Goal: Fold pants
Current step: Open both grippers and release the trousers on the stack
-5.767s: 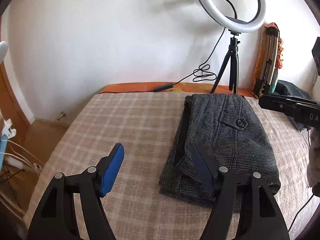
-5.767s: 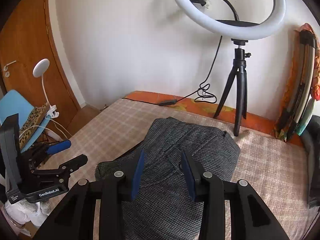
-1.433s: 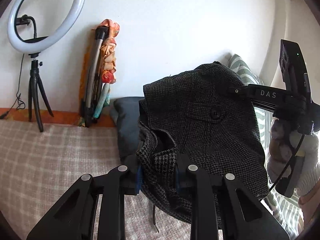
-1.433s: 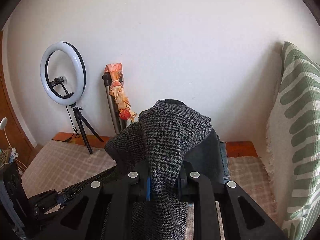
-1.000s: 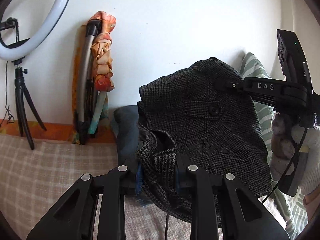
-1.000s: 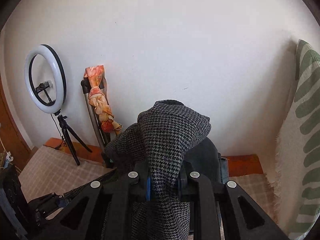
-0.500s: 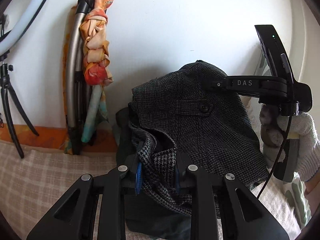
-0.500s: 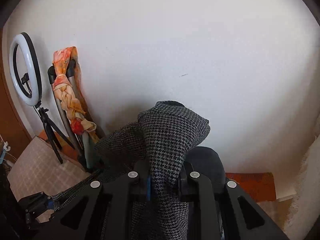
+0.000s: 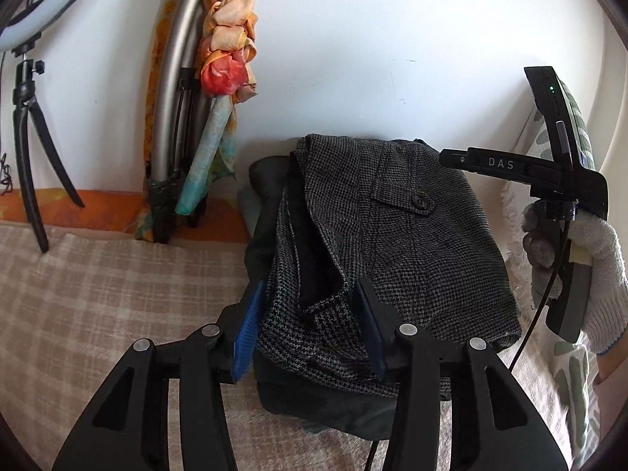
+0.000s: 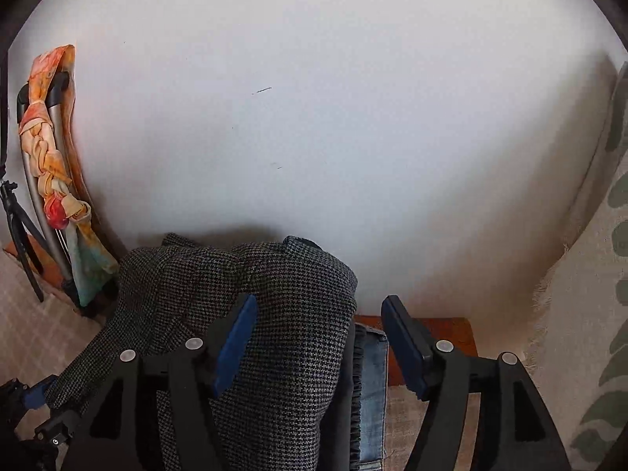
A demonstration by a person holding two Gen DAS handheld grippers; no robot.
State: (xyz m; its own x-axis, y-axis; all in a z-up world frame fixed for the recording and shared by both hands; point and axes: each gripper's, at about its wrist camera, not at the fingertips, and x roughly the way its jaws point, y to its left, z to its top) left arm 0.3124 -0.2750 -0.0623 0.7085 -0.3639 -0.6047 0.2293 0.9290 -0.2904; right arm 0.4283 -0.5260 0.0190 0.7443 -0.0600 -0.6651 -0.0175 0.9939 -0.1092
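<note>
The folded grey houndstooth pants (image 9: 396,243) lie on top of a pile of dark folded clothes (image 9: 333,400) at the wall end of the bed. My left gripper (image 9: 310,329) is open, its blue pads on either side of the pants' near left corner. My right gripper (image 10: 320,341) is open over the pants (image 10: 274,333), its left pad above the cloth, its right pad out past the edge. In the left wrist view the right gripper's body (image 9: 549,180) shows at the pants' far right side.
The pile sits against a white wall (image 10: 314,117). A folded metal frame wrapped in an orange scarf (image 9: 223,39) and a ring-light tripod (image 9: 27,129) stand to the left. A green-patterned cushion (image 10: 604,314) is at right. A blue denim piece (image 10: 371,384) lies under the pants. The checked bedspread (image 9: 98,294) stretches left.
Both grippers carried the pants from the bed's middle to the pile by the wall. In the last half second the pants came down onto the pile and both grippers opened.
</note>
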